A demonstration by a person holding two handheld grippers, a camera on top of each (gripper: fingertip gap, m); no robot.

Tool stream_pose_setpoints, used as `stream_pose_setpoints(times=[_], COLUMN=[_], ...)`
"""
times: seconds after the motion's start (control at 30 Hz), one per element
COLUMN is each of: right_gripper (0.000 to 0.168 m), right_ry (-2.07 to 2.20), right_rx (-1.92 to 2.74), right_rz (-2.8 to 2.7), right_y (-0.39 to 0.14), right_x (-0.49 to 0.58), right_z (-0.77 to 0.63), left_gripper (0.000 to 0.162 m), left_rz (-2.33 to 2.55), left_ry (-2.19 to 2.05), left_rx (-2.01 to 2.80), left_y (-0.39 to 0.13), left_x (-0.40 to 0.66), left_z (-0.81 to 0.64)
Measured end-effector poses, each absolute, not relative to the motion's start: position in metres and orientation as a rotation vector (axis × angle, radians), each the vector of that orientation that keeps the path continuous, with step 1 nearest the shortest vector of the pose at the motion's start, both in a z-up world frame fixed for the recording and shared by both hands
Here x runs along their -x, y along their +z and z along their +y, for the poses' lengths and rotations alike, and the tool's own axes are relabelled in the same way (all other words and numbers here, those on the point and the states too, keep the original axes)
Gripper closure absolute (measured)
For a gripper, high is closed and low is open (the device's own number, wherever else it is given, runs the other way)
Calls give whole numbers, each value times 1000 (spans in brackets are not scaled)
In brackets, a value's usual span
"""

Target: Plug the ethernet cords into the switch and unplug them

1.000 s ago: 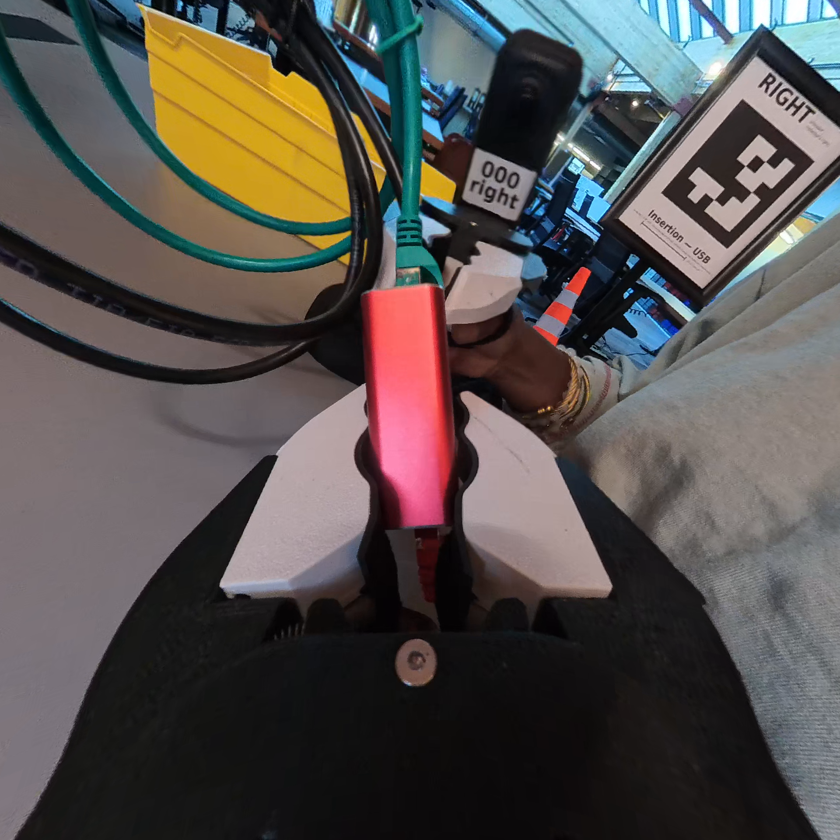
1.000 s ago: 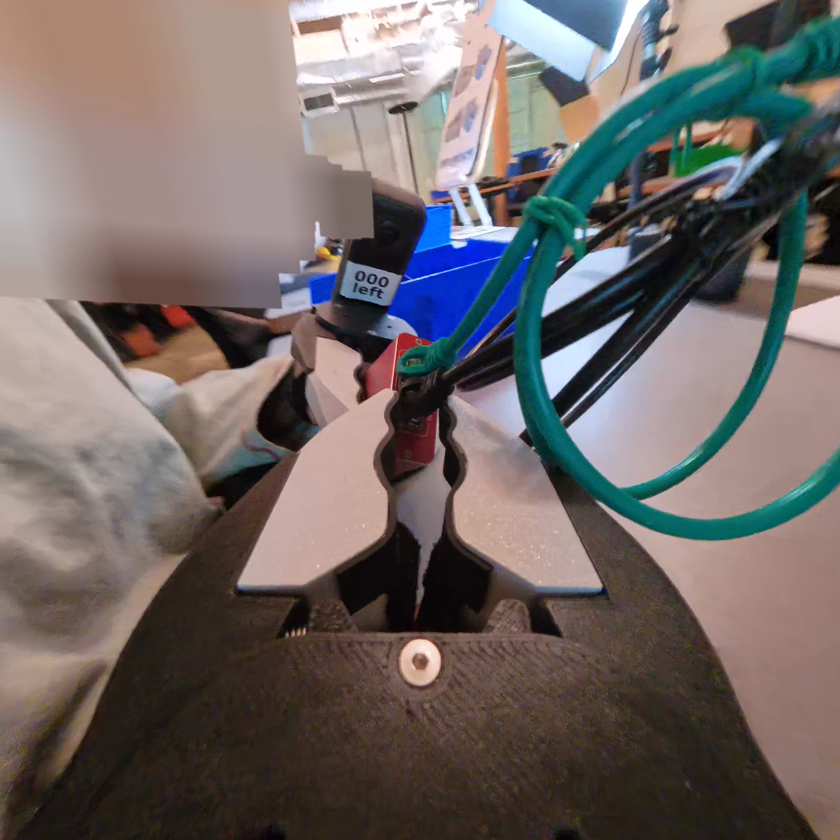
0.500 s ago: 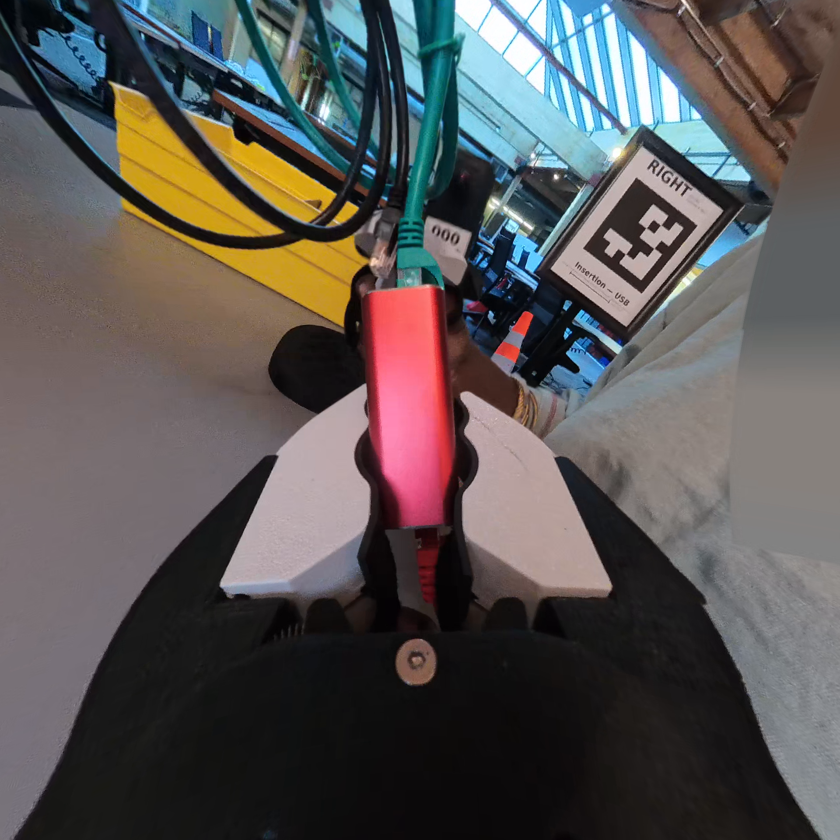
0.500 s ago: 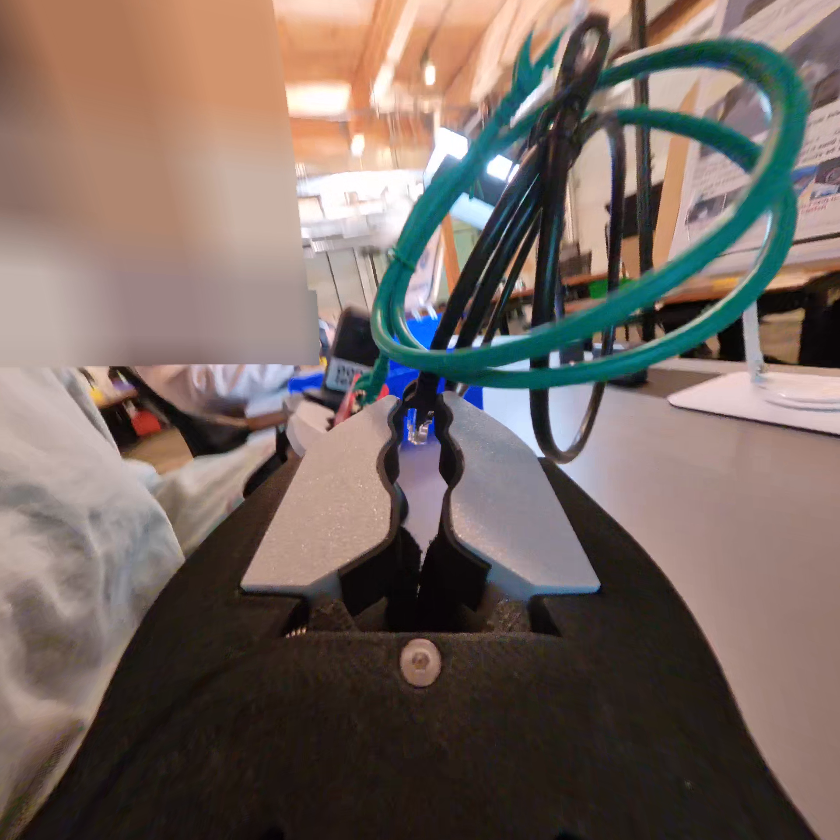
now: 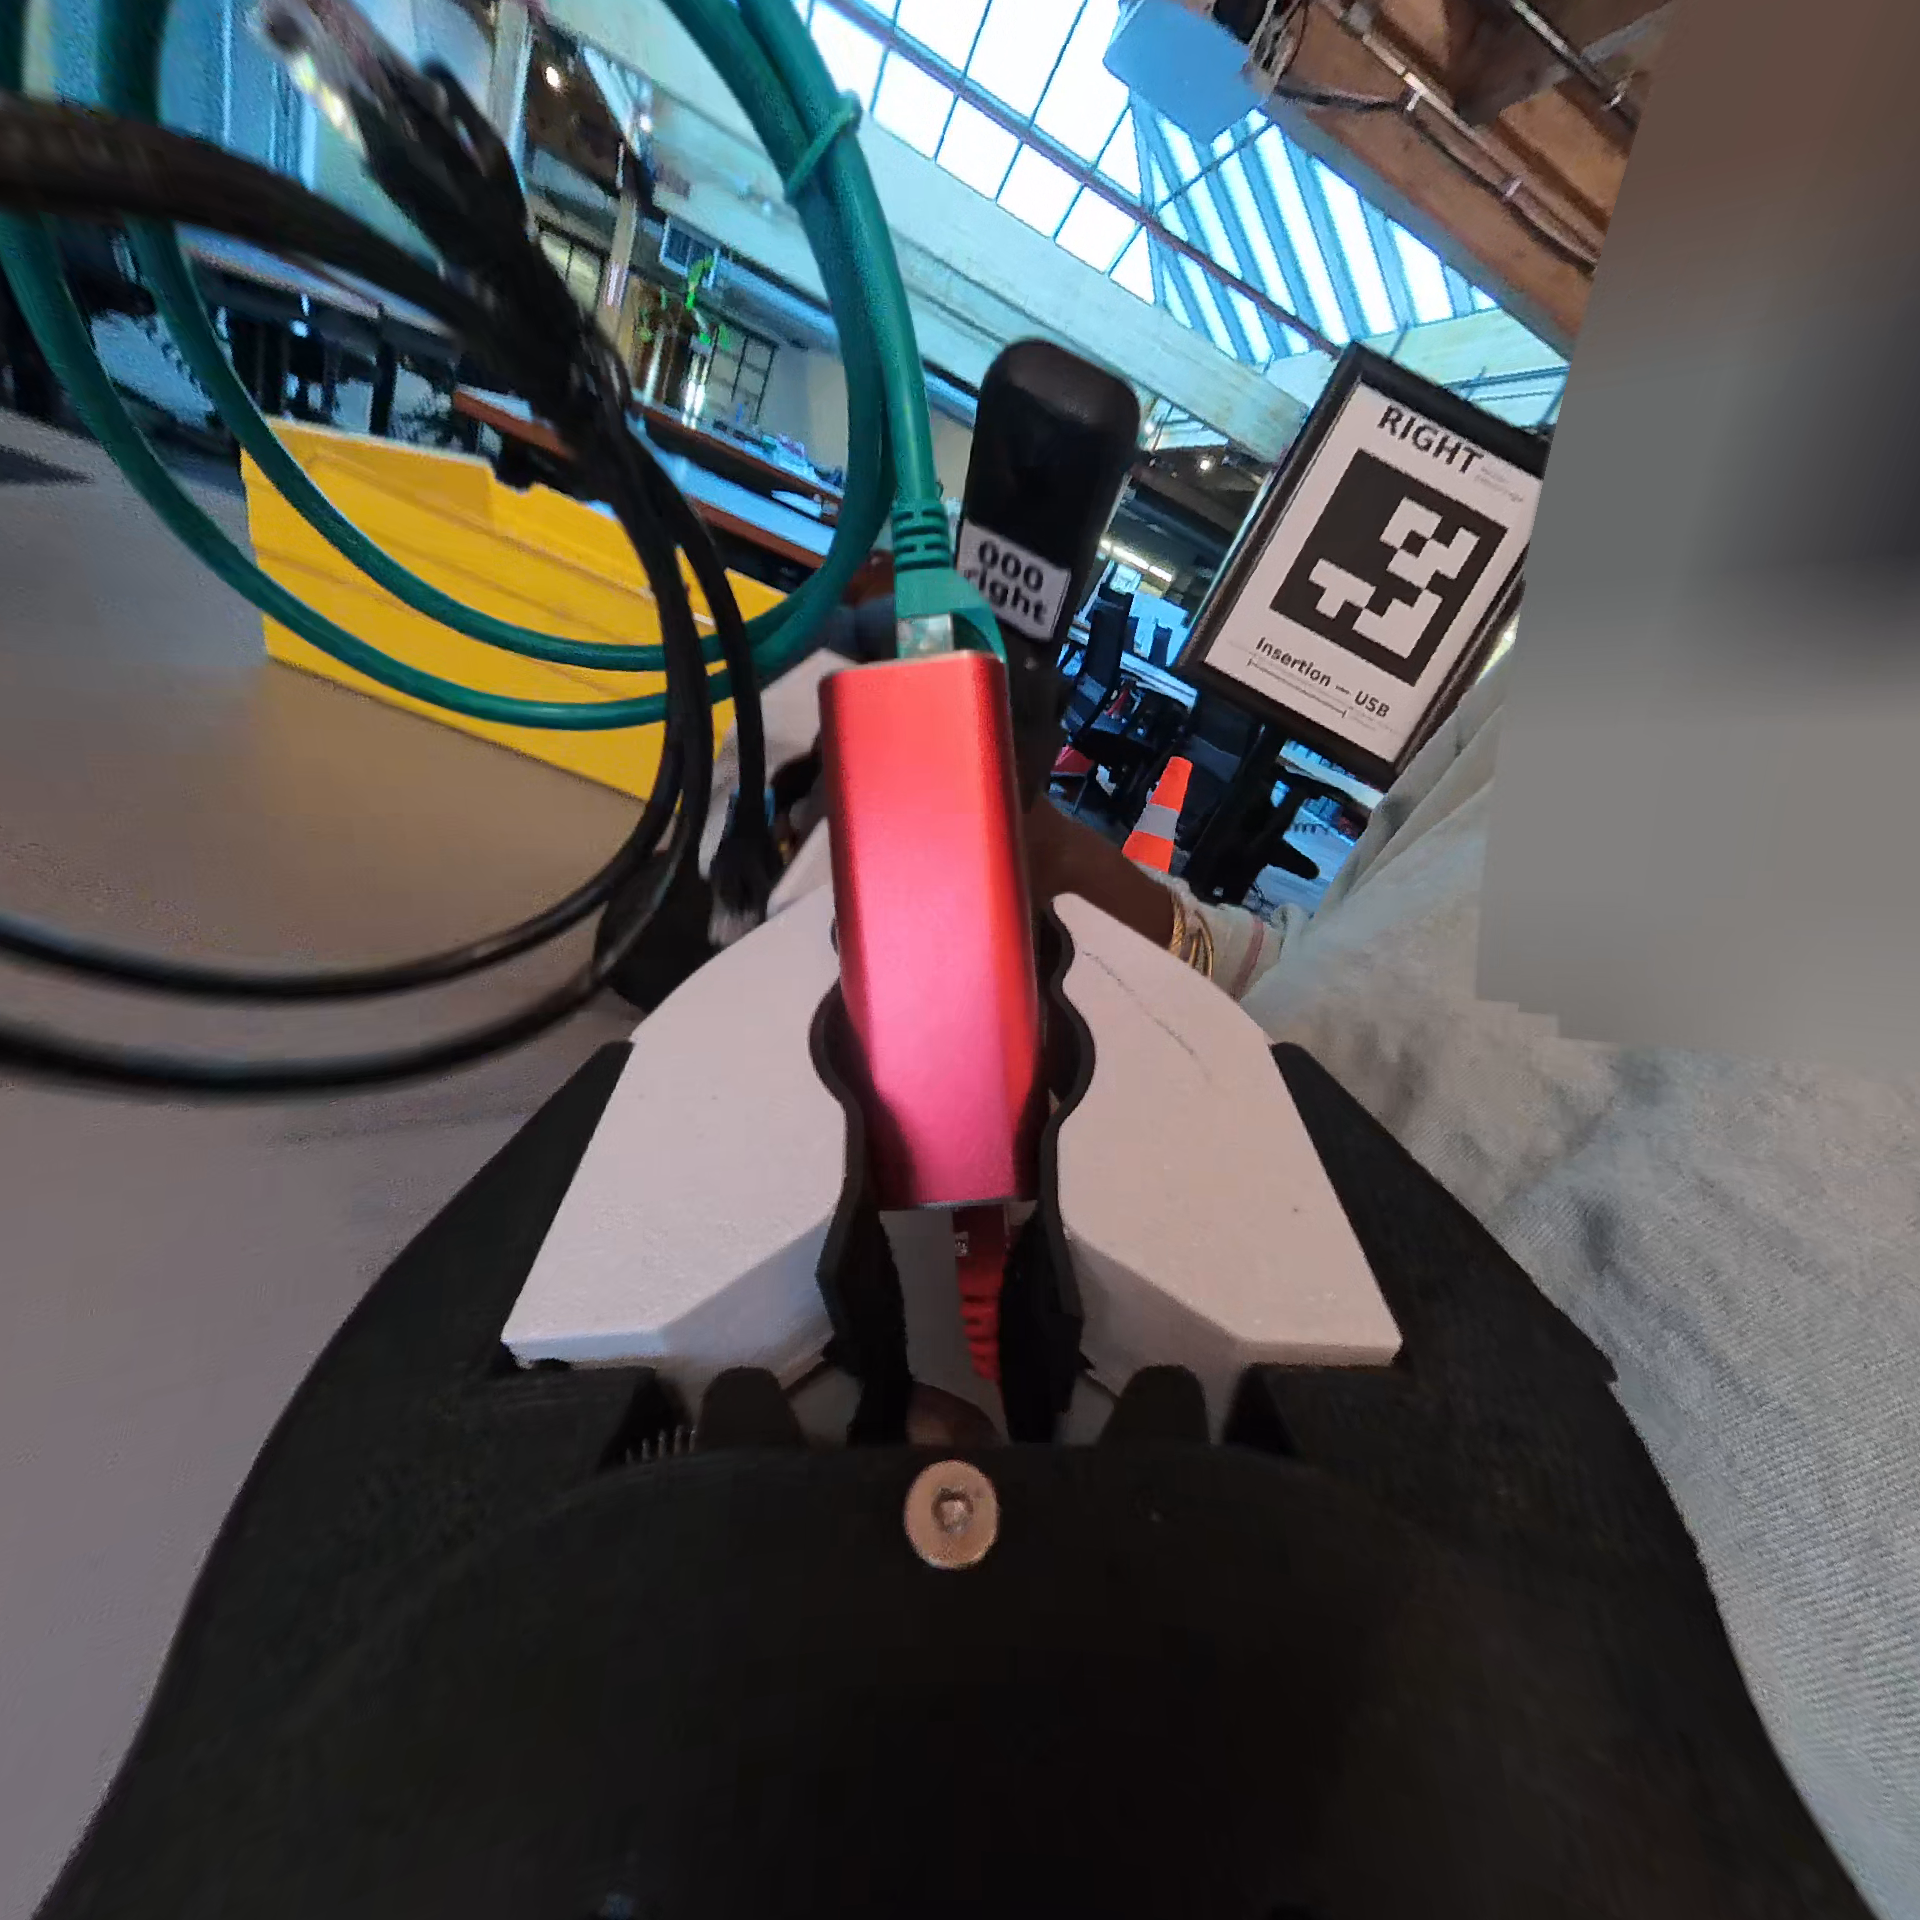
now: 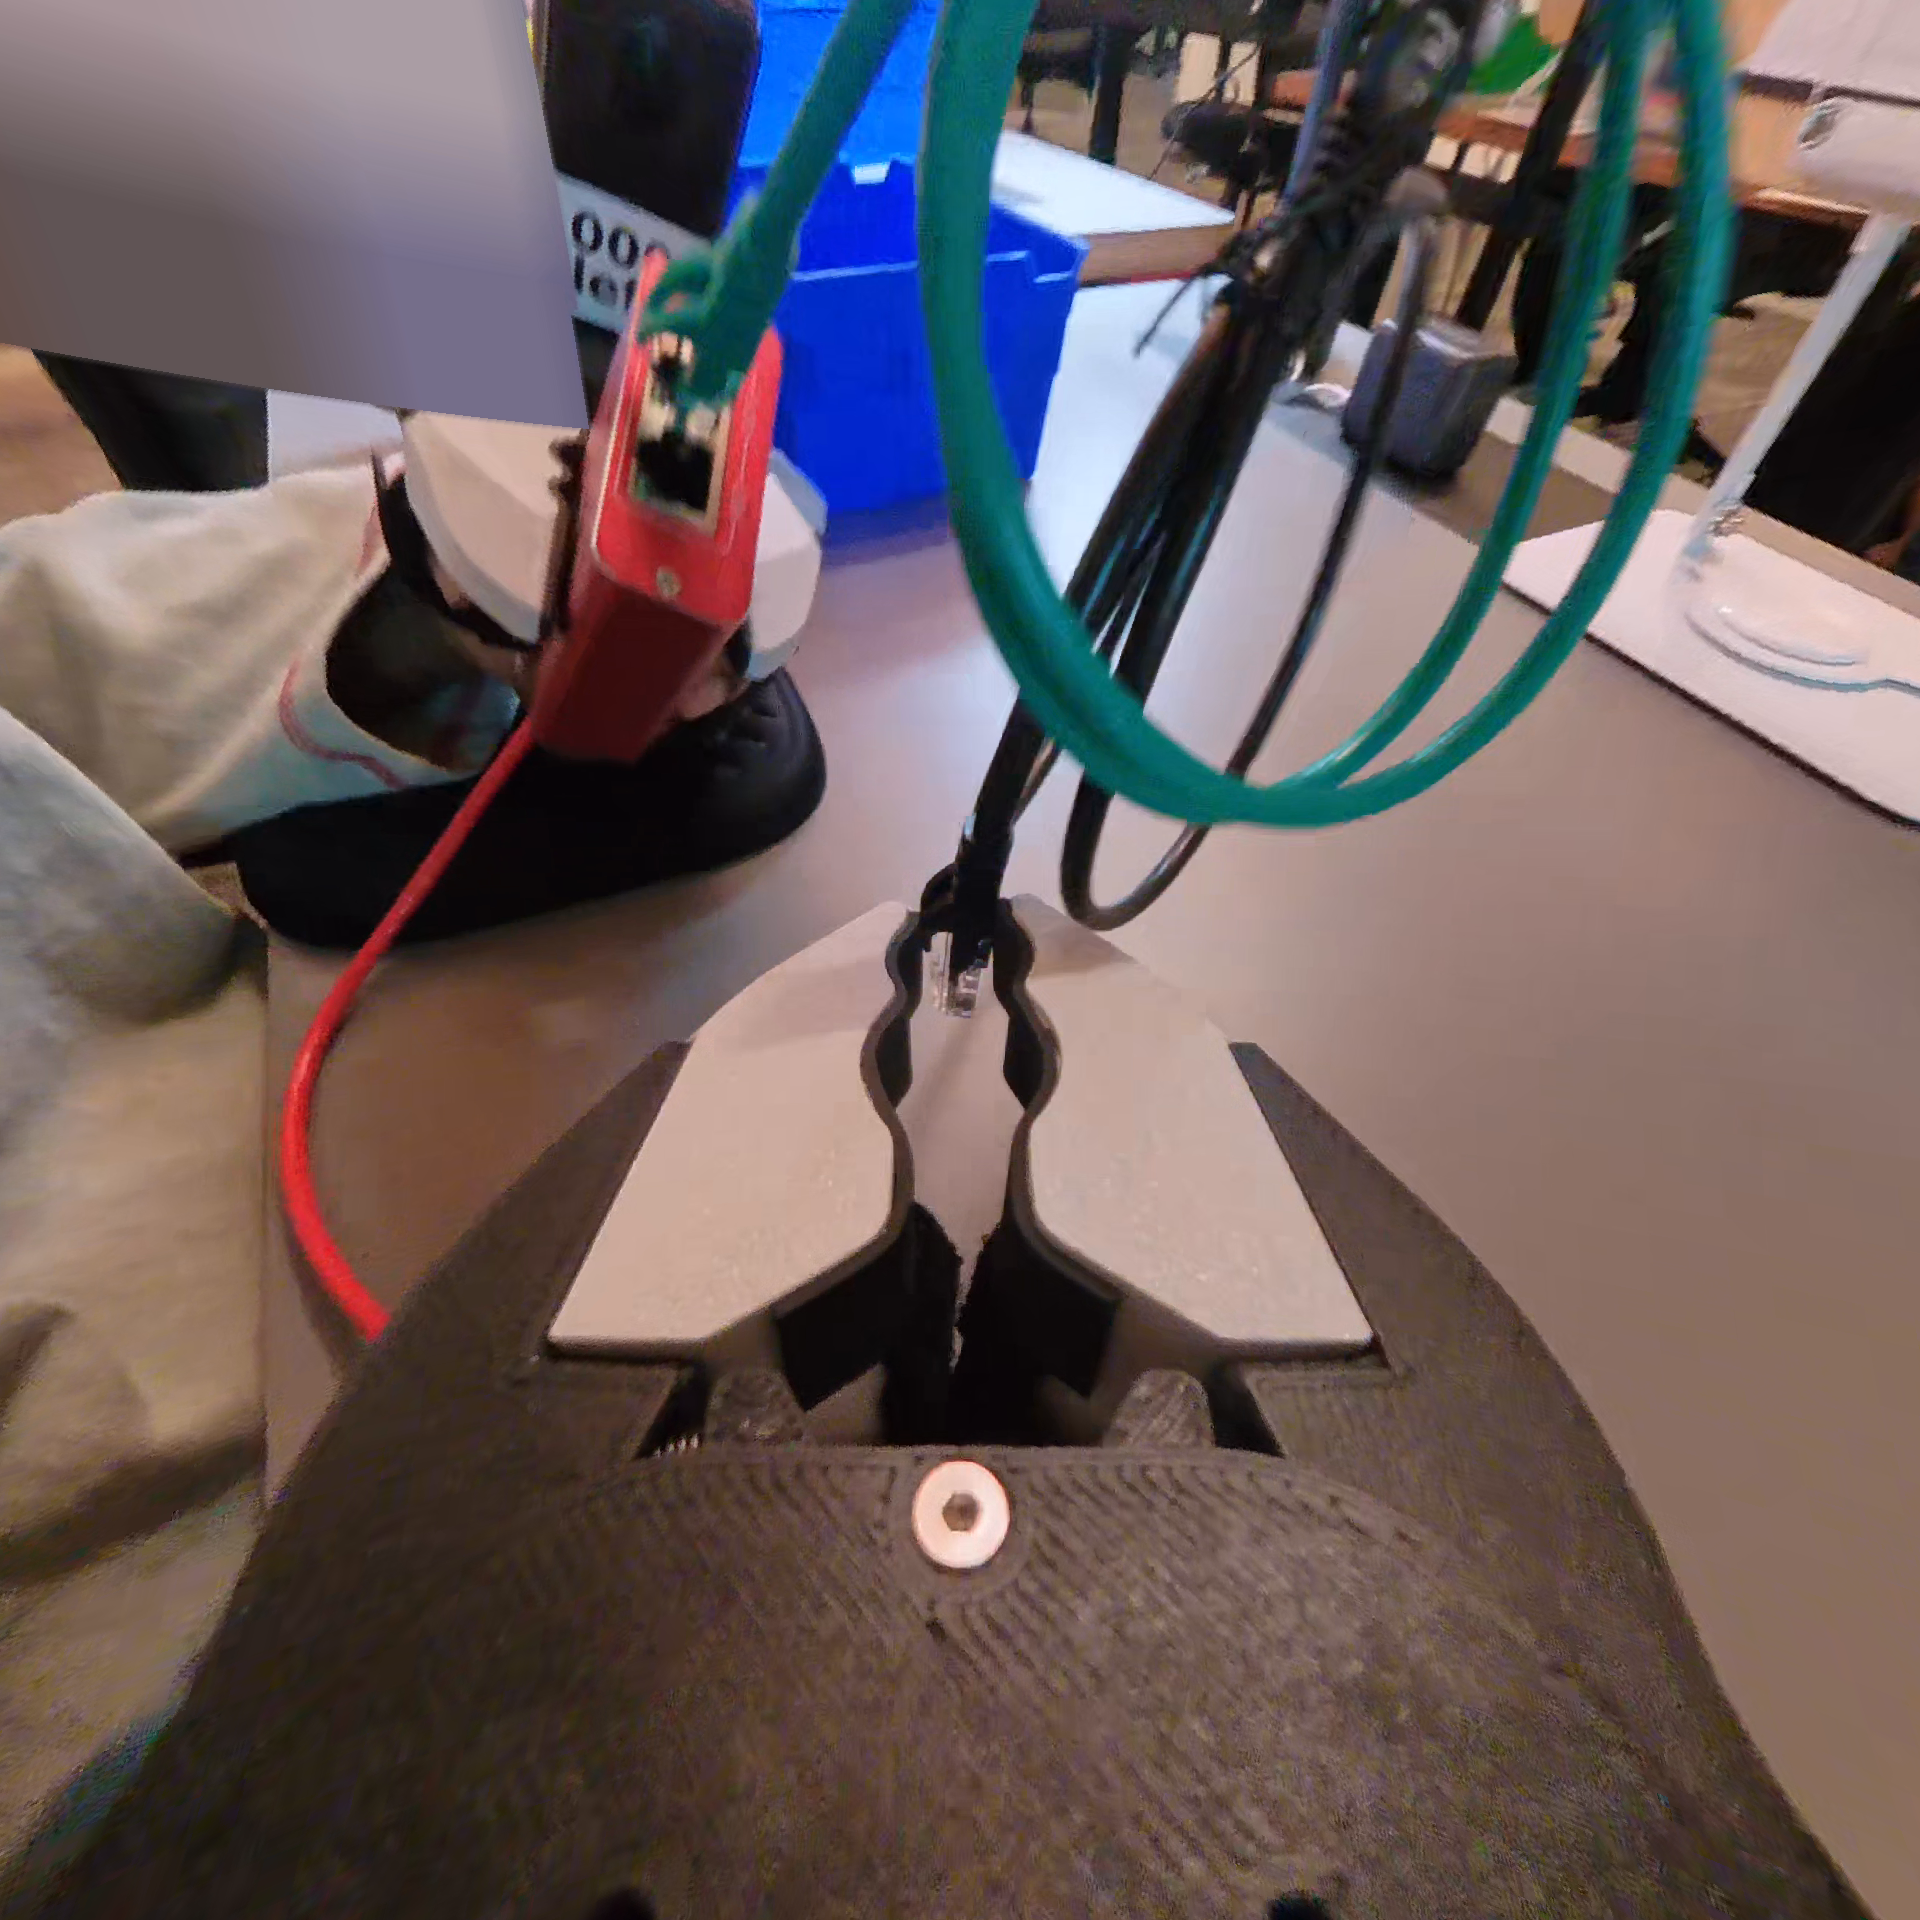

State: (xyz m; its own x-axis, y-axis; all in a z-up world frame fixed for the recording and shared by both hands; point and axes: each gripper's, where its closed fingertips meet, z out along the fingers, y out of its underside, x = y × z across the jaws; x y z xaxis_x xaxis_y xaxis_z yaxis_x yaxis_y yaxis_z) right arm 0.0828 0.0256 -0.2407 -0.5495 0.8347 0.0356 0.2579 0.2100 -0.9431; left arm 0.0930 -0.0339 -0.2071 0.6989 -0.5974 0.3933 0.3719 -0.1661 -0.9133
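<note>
The left gripper (image 5: 940, 1039) is clamping a slim red metal switch box (image 5: 930, 935), its jaws closed tight on the sides. A green ethernet cord (image 5: 914, 561) is sitting plugged into the box's far end, looping up to the left. In the right wrist view the port below the green plug is showing empty. The right gripper (image 6: 961, 971) is pinching the clear plug of a black ethernet cord (image 6: 961, 961) at its tips, apart from the box, above the grey table (image 6: 1455, 1039). A thin red lead (image 6: 312, 1039) is trailing from the box's near end.
</note>
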Motion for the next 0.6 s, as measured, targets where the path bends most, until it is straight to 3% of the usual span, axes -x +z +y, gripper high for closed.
stream_pose_setpoints(times=[0.27, 0.6], right_gripper=[155, 155], right_ry=[1197, 1171], right_rx=[980, 1116], right_rz=[-2031, -1789], right_y=[-255, -222], right_x=[-80, -104], right_z=[17, 94], left_gripper=[131, 132], left_rz=[143, 99], left_ry=[-773, -771], left_rx=[1284, 1071], left_y=[-173, -145], left_x=[-70, -51], left_z=[-47, -68])
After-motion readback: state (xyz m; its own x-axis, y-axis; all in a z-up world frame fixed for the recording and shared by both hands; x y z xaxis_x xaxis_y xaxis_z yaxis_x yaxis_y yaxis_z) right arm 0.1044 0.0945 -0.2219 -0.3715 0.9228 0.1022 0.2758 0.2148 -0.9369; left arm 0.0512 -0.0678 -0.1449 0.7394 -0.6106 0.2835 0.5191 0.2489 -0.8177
